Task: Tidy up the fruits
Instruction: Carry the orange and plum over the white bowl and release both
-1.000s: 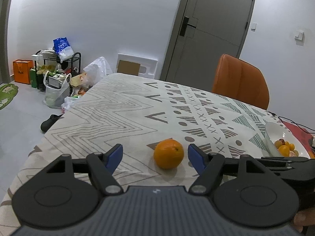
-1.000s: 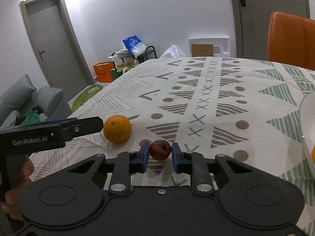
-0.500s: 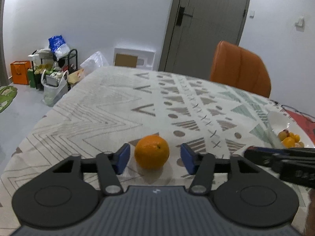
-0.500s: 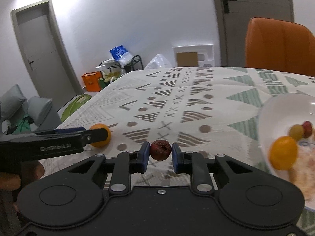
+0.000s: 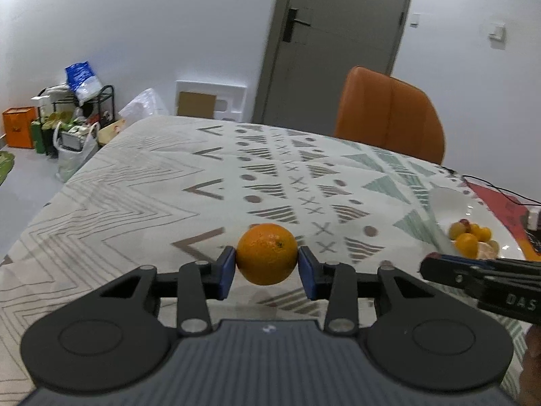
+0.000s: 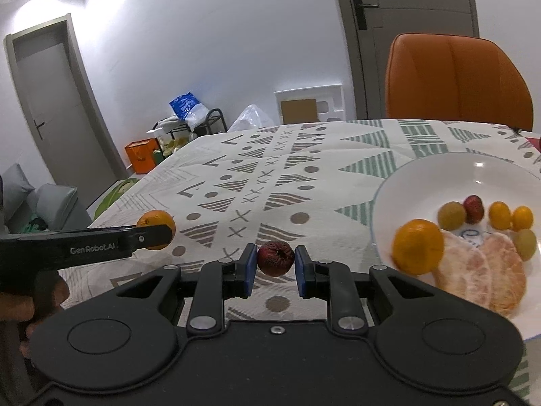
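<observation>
**Both grippers loaded, plate lies to the right**

Left gripper (image 5: pixel 267 272) is closed on the orange (image 5: pixel 266 253): both blue pads touch its sides, and the fruit looks lifted clear of the tablecloth (image 5: pixel 152 182) (hard to be sure from this angle). Right gripper (image 6: pixel 275 269) is narrowed around the small dark red fruit (image 6: pixel 275 258), pads against it on both sides, held over the cloth.

Key relation: the white plate (image 6: pixel 422 176) sits ahead and to the right of the right gripper, near it, already holding an orange fruit, several small yellow, green and red ones, and peeled citrus segments. From the left gripper the plate is further right and ahead, with the right gripper between the two (its body shows at the right edge of the left view).

Judgement: right gripper is nearer, so the red fruit likely goes in first; a short move forward-right should do. The left one needs a longer sweep right and should wait or pass behind to avoid a clash. Neither fruit has a long axis to mind, both roundish. Free room on the plate is at its near-left and far side.
</observation>
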